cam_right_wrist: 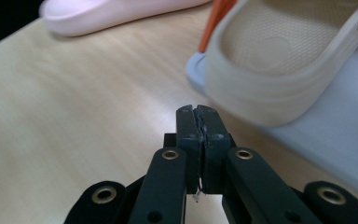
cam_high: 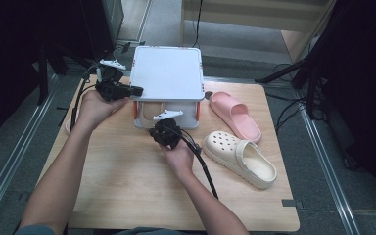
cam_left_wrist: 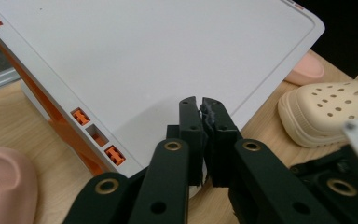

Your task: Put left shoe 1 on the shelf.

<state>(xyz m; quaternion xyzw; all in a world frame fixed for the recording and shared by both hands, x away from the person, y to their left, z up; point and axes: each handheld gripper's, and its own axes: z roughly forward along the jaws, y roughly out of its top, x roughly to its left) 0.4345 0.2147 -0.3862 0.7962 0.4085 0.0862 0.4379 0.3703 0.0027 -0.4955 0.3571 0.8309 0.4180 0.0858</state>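
Observation:
A white box (cam_high: 166,73) with orange side parts stands at the back of the wooden table (cam_high: 127,186). Its flat lid (cam_left_wrist: 158,51) lies just beyond my left gripper (cam_left_wrist: 200,103), which is shut with nothing between its jaws and sits at the lid's left edge (cam_high: 136,90). A cream clog (cam_right_wrist: 279,51) rests on the box's lower shelf (cam_right_wrist: 335,135), in the front opening. My right gripper (cam_right_wrist: 198,111) is shut and empty just in front of that clog, at the box's front (cam_high: 164,121).
A second cream clog (cam_high: 240,157) and a pink slide (cam_high: 235,115) lie to the right of the box. Another pink slide (cam_left_wrist: 4,182) lies at the table's left edge by my left hand. Bare table surface stretches toward the near edge.

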